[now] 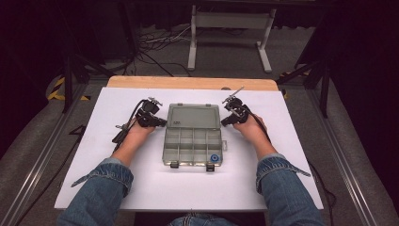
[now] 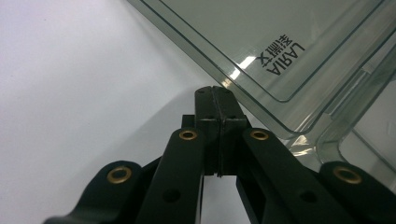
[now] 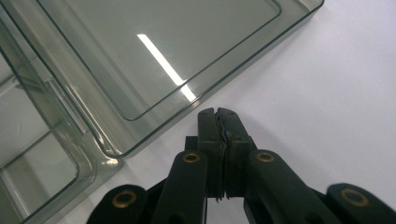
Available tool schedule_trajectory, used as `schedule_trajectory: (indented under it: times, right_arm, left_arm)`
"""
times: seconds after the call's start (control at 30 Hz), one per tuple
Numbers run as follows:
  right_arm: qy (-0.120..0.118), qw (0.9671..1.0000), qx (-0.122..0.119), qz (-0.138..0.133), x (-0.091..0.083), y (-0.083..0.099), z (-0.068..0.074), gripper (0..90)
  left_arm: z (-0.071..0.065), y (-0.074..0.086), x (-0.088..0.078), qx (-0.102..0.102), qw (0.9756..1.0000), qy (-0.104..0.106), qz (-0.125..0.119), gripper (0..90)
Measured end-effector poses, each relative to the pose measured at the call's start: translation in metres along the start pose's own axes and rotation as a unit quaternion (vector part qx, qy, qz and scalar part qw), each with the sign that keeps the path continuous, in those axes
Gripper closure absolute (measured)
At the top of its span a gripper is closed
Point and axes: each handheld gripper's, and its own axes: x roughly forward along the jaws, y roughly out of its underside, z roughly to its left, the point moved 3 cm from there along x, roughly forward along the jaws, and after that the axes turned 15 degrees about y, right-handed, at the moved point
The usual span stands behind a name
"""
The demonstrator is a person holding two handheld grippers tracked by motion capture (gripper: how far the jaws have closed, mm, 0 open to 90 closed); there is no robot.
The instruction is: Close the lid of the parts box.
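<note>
Now the clear plastic box [image 1: 193, 136] sits mid-table on the white board [image 1: 117, 179], its lid [image 1: 194, 116] flung open and lying flat behind the compartments, a small blue ring [image 1: 214, 157] in the near right cell. The left gripper [image 1: 162, 122] rests by the lid's left edge, the right gripper [image 1: 226, 121] by its right edge, both clenched on nothing. To swing it shut, I'd say, both tips should slip under the lid's edges together and lift evenly.

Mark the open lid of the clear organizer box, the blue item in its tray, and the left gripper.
Lid [image 1: 194, 116], high view, middle of the flat panel.
Blue item [image 1: 214, 157], high view, its centre, in the tray's near right compartment.
Left gripper [image 2: 215, 95], left gripper view, where the closed fingers meet.
</note>
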Motion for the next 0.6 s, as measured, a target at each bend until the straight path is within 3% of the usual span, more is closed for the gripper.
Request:
schedule_trajectory:
  times: [0.3, 0.6]
  right_arm:
    - [-0.004, 1.0, 0.0, -0.004, 0.0013, -0.001, 0.0013, 90.0]
    - [-0.002, 1.0, 0.005, -0.007, 0.0024, -0.0014, 0.0, 90.0]
  left_arm:
    - [0.0016, -0.0006, 0.0001, 0.001, 1.0, -0.001, -0.002, 89.6]
    - [0.004, -0.0012, 0.0011, -0.016, 0.9997, 0.008, -0.014, 89.6]
